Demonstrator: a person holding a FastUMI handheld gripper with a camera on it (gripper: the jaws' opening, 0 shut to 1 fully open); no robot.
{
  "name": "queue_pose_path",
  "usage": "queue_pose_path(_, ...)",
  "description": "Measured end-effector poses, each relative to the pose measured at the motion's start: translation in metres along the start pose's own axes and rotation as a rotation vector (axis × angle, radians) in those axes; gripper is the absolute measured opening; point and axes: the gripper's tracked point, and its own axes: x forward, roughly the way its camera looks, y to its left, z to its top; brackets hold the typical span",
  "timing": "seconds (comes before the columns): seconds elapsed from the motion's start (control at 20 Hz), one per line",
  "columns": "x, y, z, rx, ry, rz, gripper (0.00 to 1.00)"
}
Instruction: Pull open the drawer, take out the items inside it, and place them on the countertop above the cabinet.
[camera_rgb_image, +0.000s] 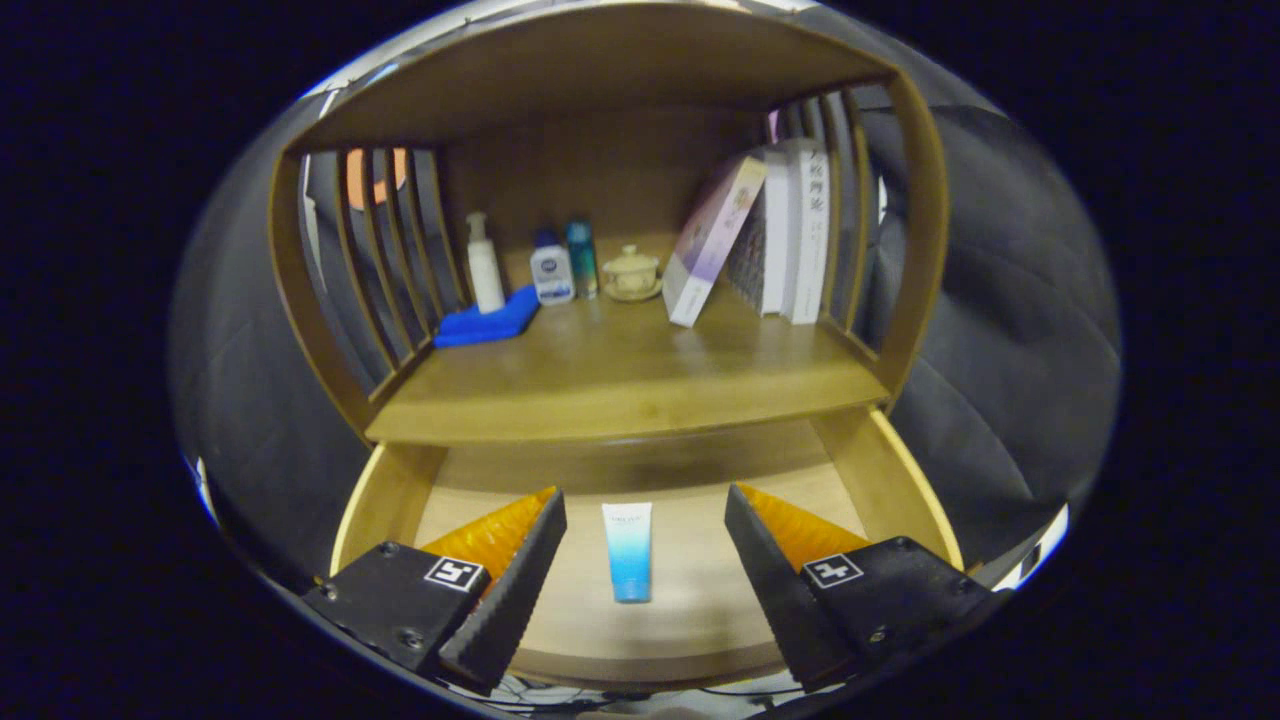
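The wooden cabinet (610, 70) stands against black cloth, its surface (620, 385) carrying leaning books (790, 230) whose spine lettering is too small to read, a blue cloth (488, 322), a pump bottle (484, 265), two small bottles (565, 262) and a lidded cup (631, 272). Below it the drawer (385, 495) is pulled open. A blue-and-white tube (628, 552), its print illegible, lies on the drawer floor between the fingers of the tongs (645, 520), which gape wide, gripping nothing.

Tan wooden drawer (392, 490), white-to-blue gradient tube (628, 551), bright blue cloth (487, 322) — folded, white pump bottle (484, 266), cream lidded cup (631, 271), lavender-and-white book (710, 238), teal can (581, 258).
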Motion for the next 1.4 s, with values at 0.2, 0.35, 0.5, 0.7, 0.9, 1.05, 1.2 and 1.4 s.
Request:
queue_pose_path(0.2,0.048,0.004,-0.021,-0.041,0.226,-0.013,1.00)
queue_pose_path(0.35,0.072,0.007,-0.039,-0.082,0.327,-0.039,0.99)
queue_pose_path(0.5,0.086,0.012,-0.047,-0.070,0.424,-0.047,0.99)
queue_pose_path(0.7,0.096,0.007,-0.062,-0.034,0.531,-0.040,0.98)
queue_pose_path(0.9,0.099,0.010,-0.080,-0.019,0.613,-0.034,0.94)
queue_pose_path(1.05,0.099,0.012,-0.087,0.001,0.669,-0.022,0.89)
queue_pose_path(1.2,0.102,0.010,-0.087,-0.018,0.689,-0.038,0.83)
queue_pose_path(1.4,0.101,0.010,-0.086,-0.002,0.685,-0.044,0.61)
